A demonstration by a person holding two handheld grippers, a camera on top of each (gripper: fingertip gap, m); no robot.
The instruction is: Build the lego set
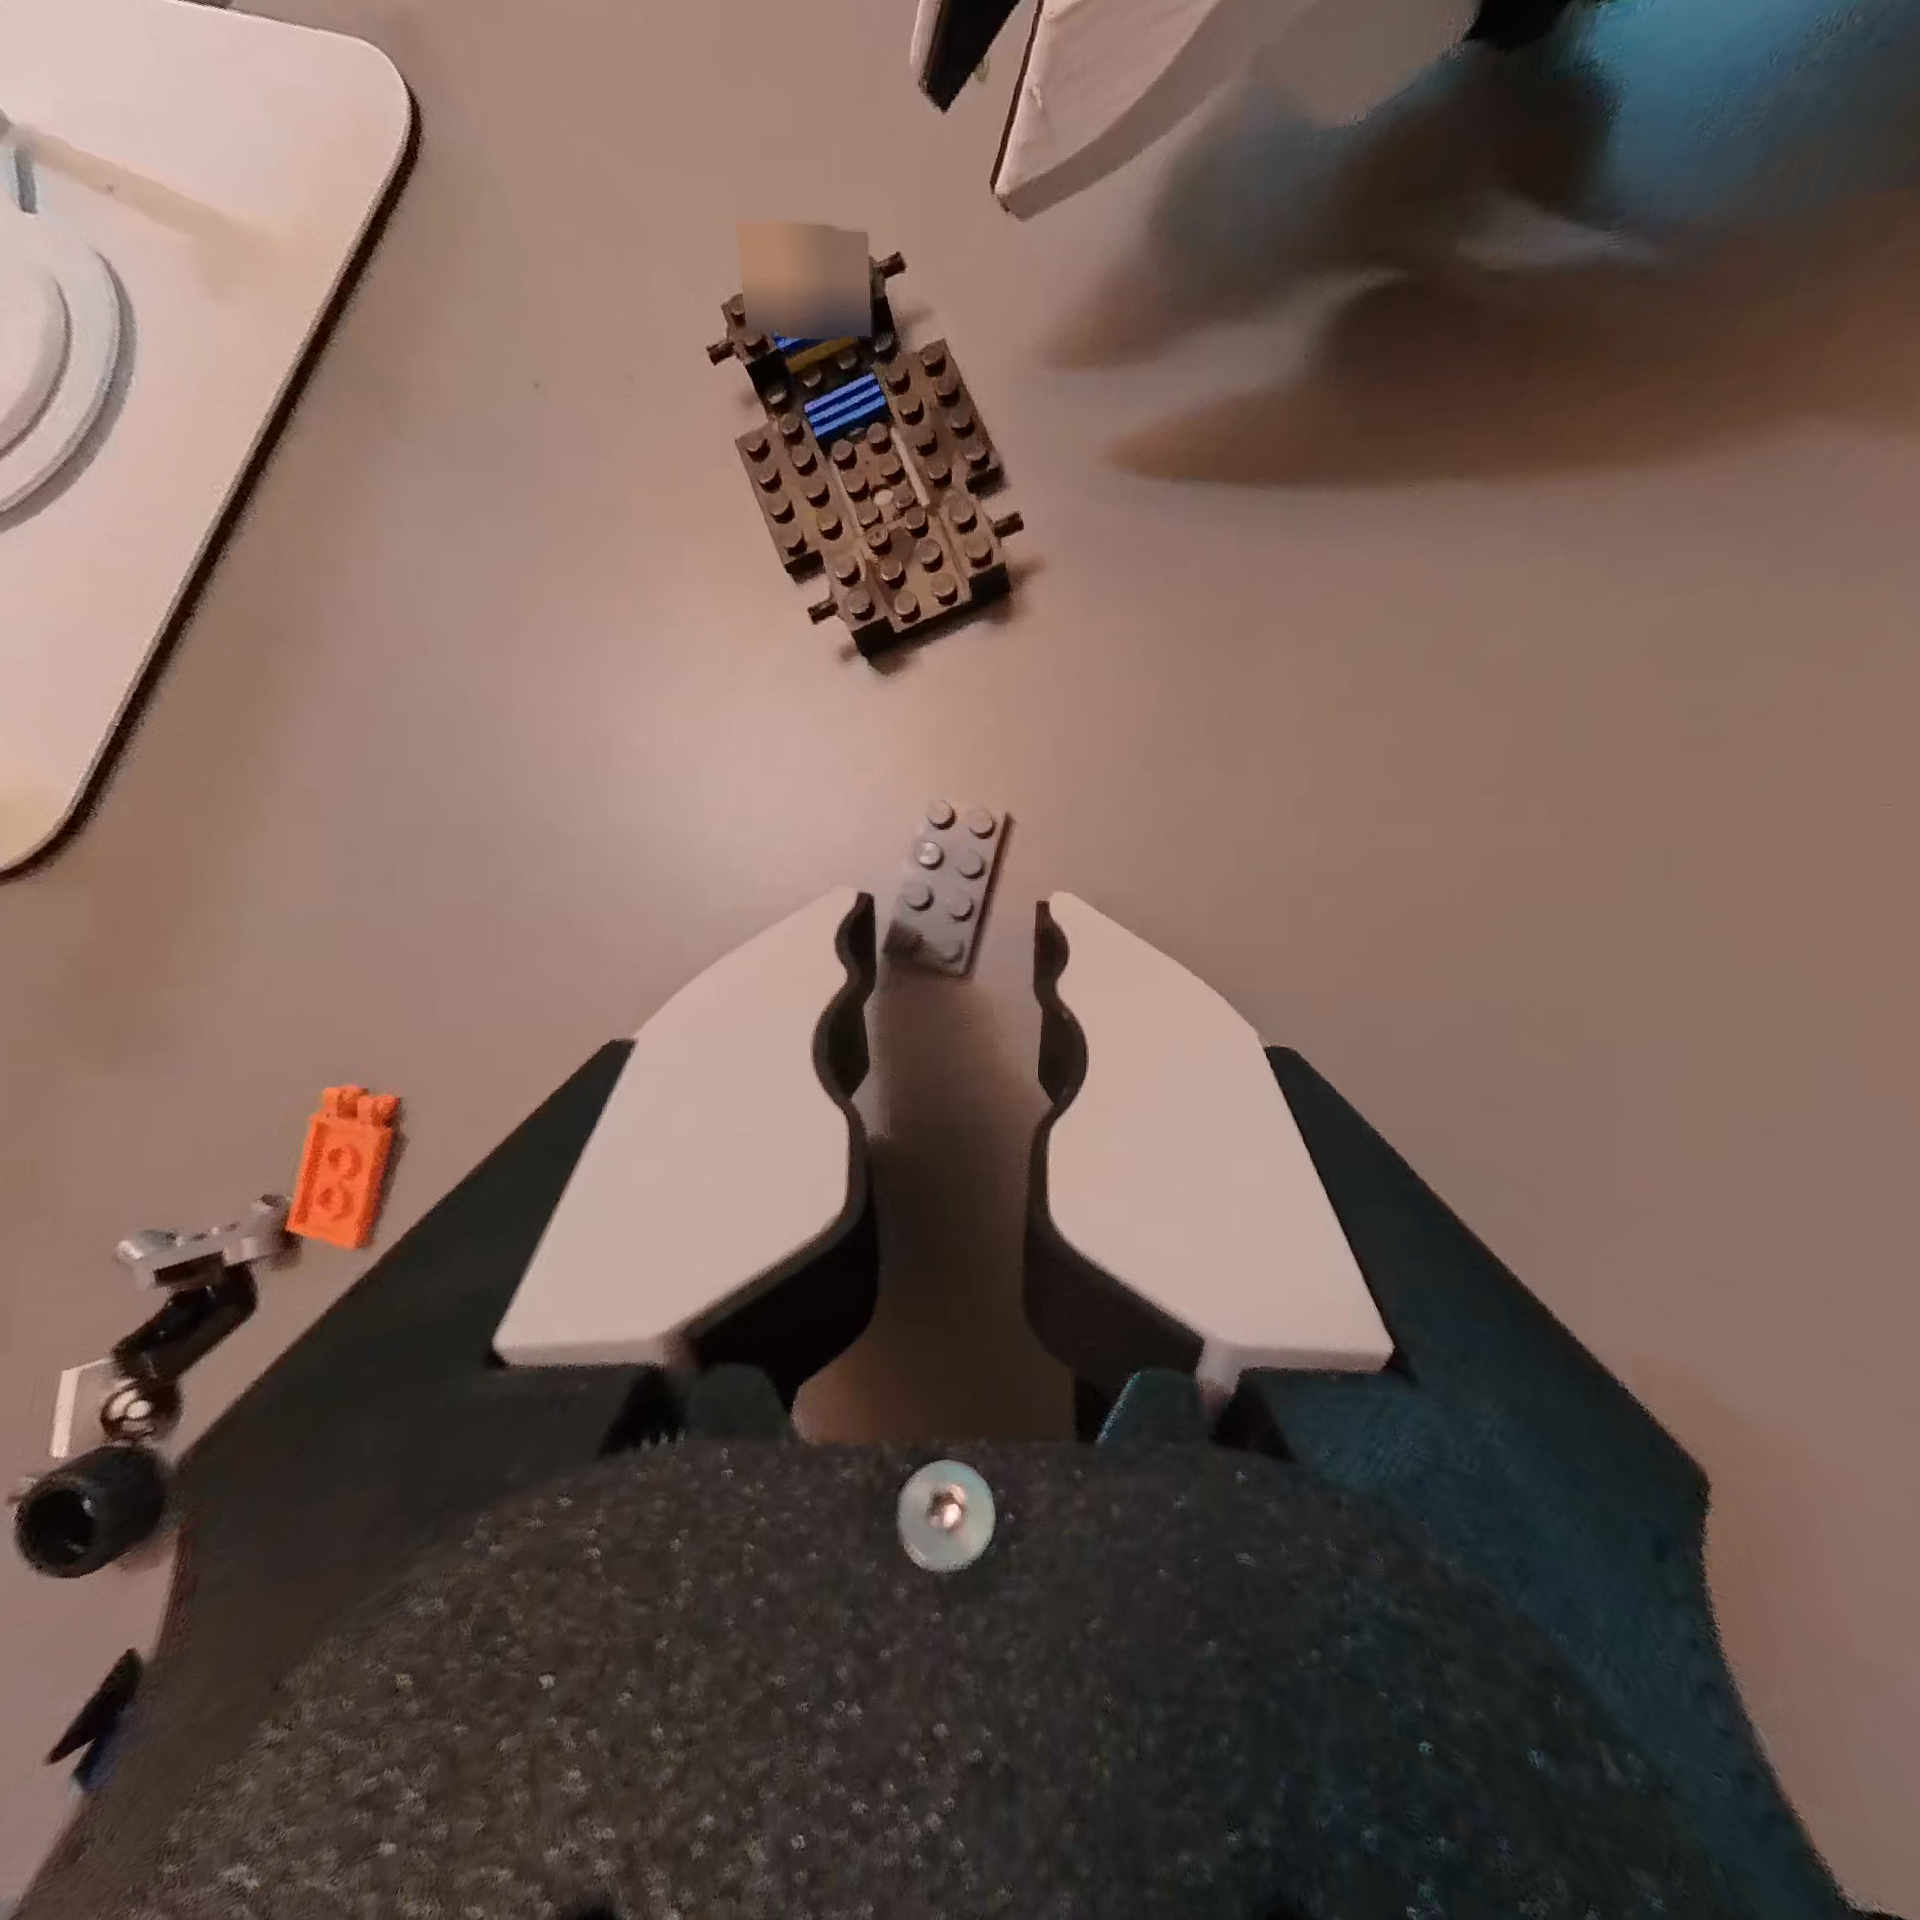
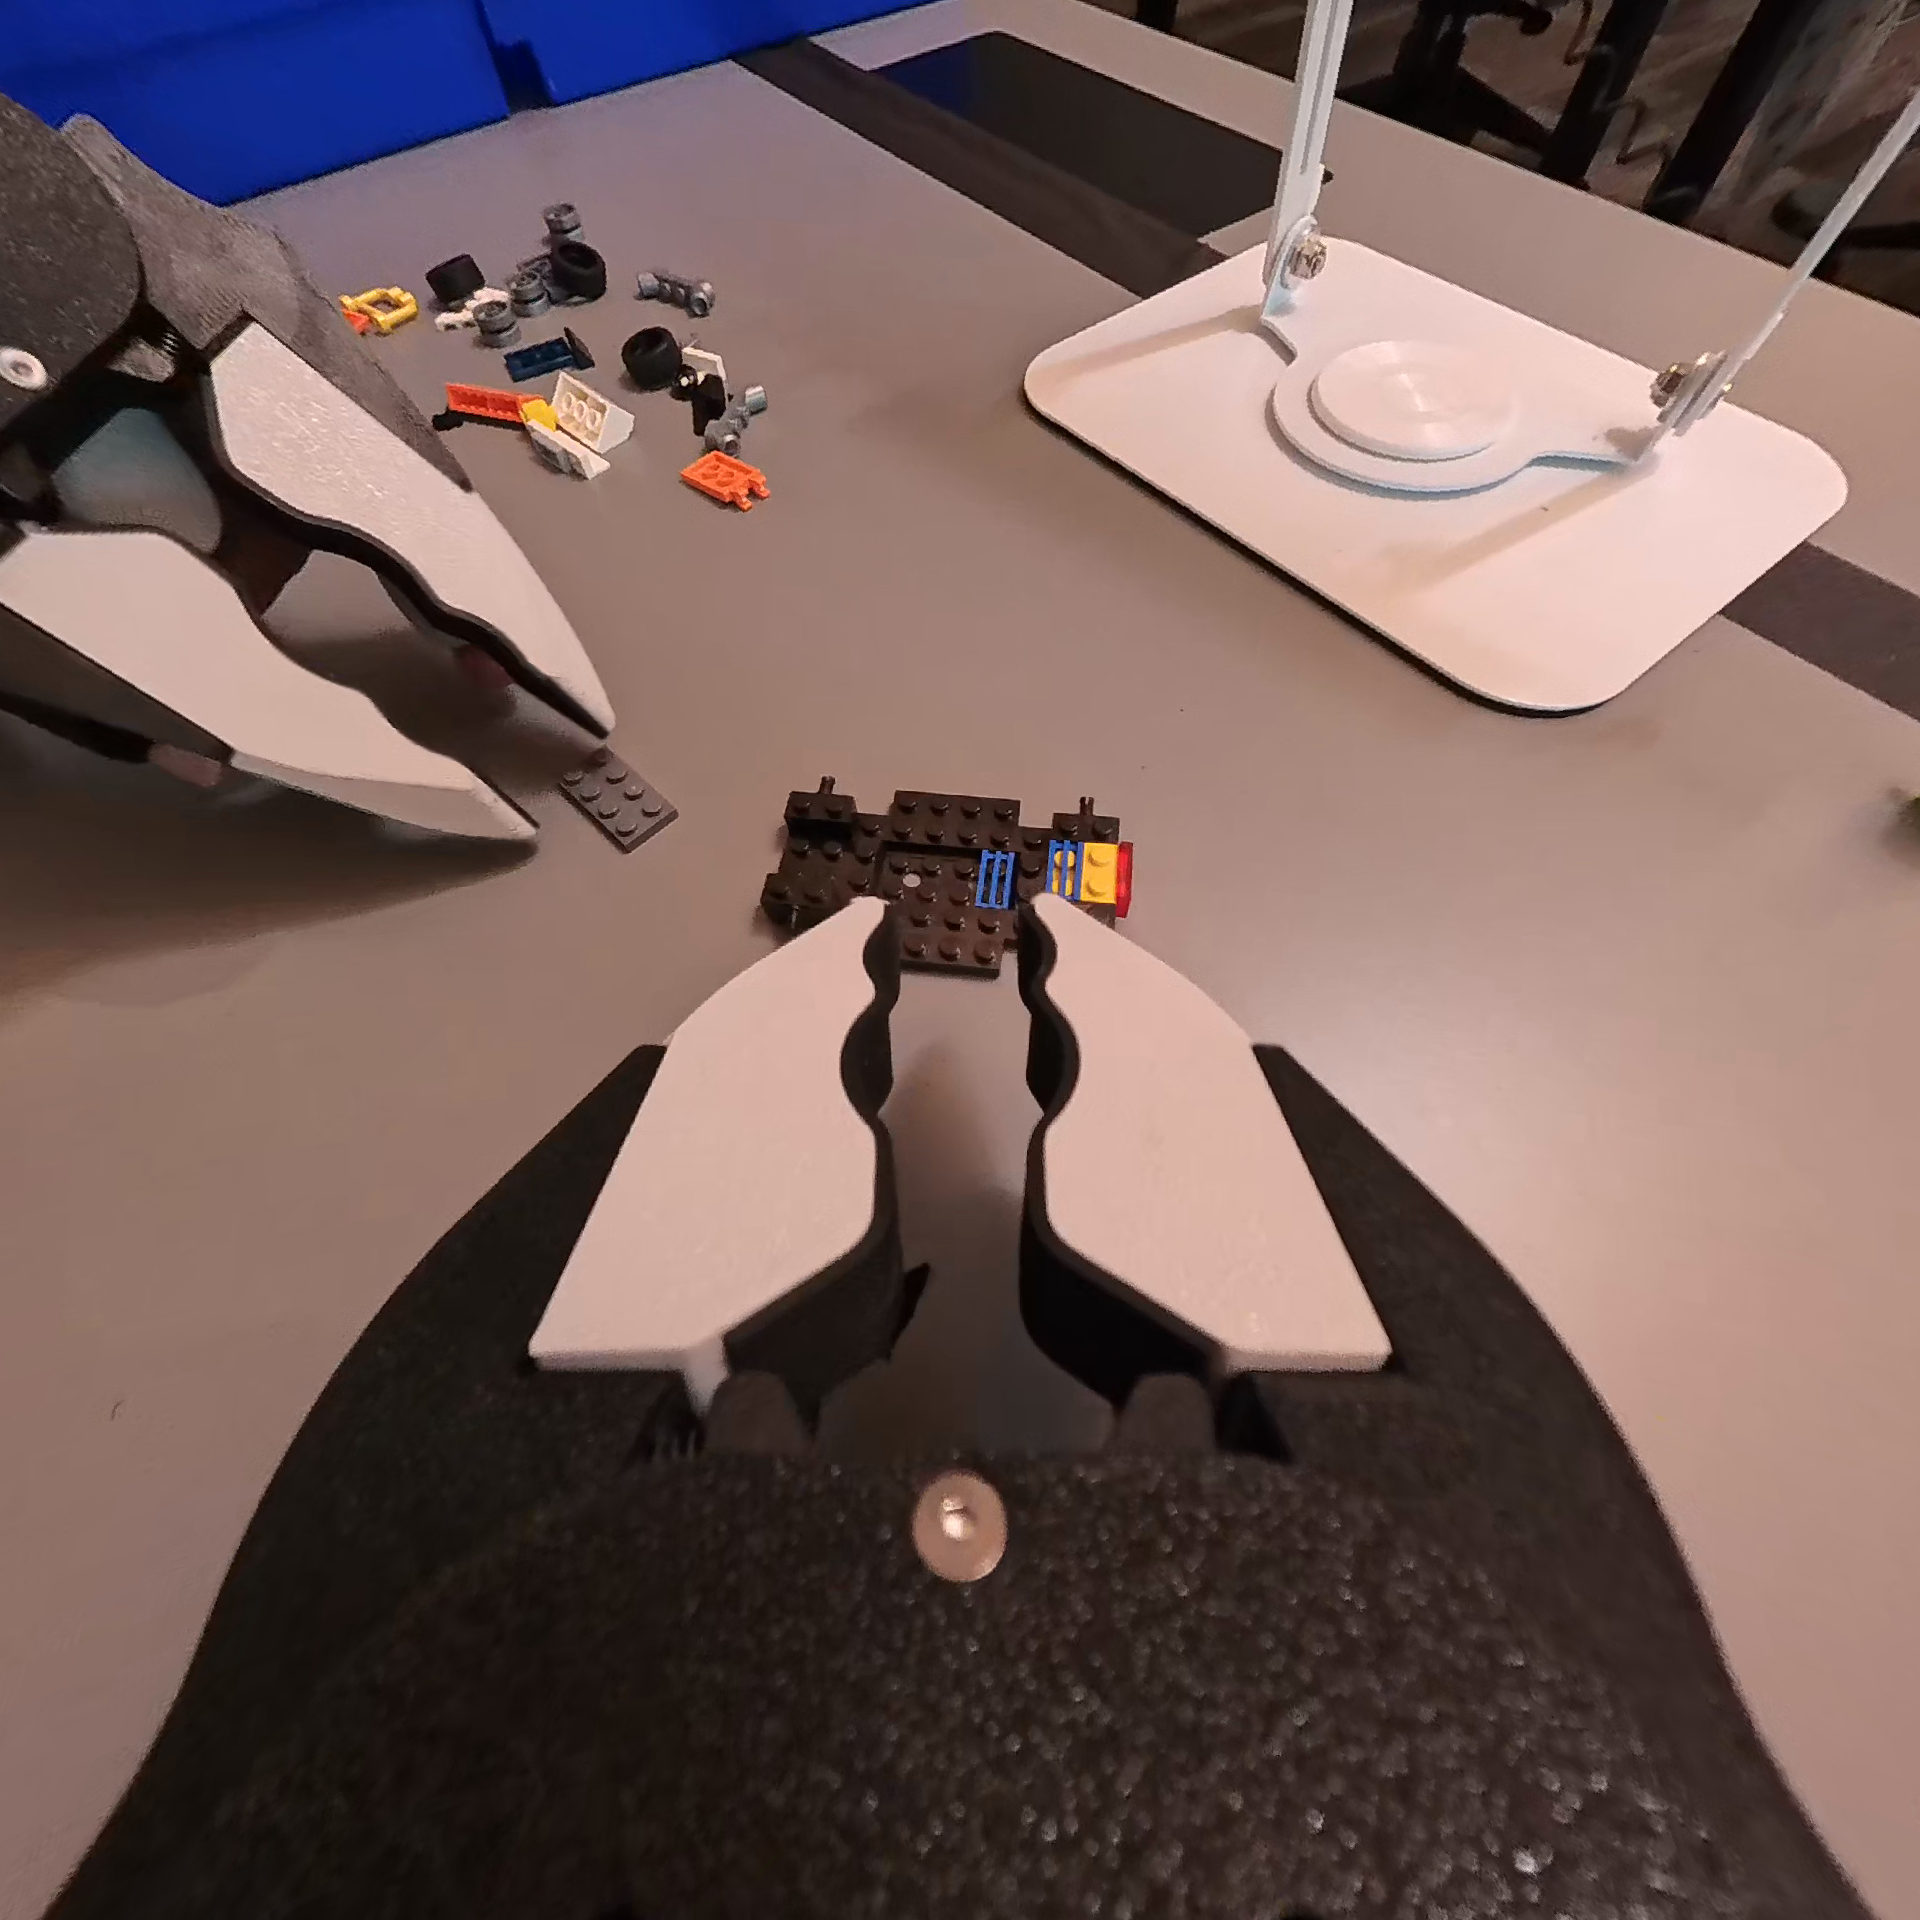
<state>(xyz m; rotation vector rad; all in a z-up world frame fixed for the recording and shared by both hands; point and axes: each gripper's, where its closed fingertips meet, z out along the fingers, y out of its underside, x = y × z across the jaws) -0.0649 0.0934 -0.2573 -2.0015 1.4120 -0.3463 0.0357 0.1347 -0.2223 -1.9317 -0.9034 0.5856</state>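
A flat grey plate (image 1: 951, 886) lies on the grey table between the tips of my open left gripper (image 1: 951, 914); its near end sits between the fingertips. It also shows in the right wrist view (image 2: 618, 795), just beyond the left gripper (image 2: 566, 774). A black car chassis (image 1: 878, 488) with blue grilles lies farther ahead. In the right wrist view the chassis (image 2: 935, 862) carries blue, yellow and red bricks at its right end. My right gripper (image 2: 954, 914) is open and empty, its tips at the chassis's near edge. It shows blurred at the top of the left wrist view (image 1: 987, 104).
A pile of loose parts (image 2: 582, 353) lies at the back left: tyres, an orange plate (image 2: 725, 478), yellow and white pieces. The orange plate (image 1: 341, 1169) and dark parts (image 1: 125, 1382) lie left of my left gripper. A white stand base (image 2: 1455, 499) sits at the right; blue bins (image 2: 312, 83) behind.
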